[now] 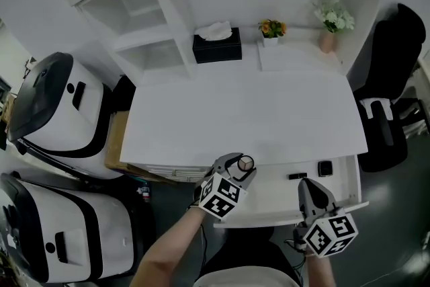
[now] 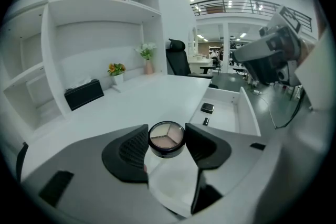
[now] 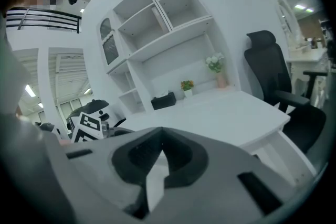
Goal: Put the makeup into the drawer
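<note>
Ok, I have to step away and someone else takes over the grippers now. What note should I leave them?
Left gripper: shut on the round compact, held in the air at the left end of the open drawer.
Right gripper: shut, empty, at the drawer's front.
Done: a square case and a small black item lie in the drawer.
Left: set the compact in and release it.

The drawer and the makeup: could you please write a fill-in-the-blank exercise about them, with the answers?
The left gripper holds a round compact with ___ shades.
The drawer stands ___, with two small dark items inside.
The right gripper has its jaws ___, with nothing between them.
The tissue box on the desk is ___ in colour.
Missing words: three; open; shut; black.
</note>
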Tool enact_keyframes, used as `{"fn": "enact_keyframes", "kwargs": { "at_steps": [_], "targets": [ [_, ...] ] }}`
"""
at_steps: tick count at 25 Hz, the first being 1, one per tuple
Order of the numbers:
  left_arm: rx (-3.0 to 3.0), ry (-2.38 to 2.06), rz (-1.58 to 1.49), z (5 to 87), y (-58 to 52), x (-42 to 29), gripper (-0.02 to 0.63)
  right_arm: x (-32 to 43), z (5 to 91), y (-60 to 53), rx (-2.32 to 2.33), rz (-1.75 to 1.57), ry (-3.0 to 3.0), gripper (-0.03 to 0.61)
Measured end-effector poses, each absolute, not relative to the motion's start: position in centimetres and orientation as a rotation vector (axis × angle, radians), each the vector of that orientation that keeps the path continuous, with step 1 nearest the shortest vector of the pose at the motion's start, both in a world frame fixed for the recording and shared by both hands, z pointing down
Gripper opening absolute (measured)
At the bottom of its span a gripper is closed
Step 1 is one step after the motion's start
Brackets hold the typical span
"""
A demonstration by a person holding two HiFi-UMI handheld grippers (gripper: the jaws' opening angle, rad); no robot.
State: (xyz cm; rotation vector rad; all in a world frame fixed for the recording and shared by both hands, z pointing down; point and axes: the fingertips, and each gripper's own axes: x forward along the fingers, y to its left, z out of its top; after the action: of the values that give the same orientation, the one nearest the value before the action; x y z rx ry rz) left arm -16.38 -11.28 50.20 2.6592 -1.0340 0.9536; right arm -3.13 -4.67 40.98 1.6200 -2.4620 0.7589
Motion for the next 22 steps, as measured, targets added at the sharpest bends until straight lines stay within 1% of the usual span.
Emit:
{"fn": "enact_keyframes", "kwargs": {
  "at_steps": [11,22],
  "targets": [
    [2.757,-0.760,1.056,52.3,-7.2,-9.3,0.224,1.5,41.5,-2.8,1.735,0.807,-2.410,0.003],
    [2.693,-0.671,1.186,57.5,-5.5,-7.2,0.224,5.0,43.0,-1.4,1.814,0.862,-2.344,0.003]
  ]
}}
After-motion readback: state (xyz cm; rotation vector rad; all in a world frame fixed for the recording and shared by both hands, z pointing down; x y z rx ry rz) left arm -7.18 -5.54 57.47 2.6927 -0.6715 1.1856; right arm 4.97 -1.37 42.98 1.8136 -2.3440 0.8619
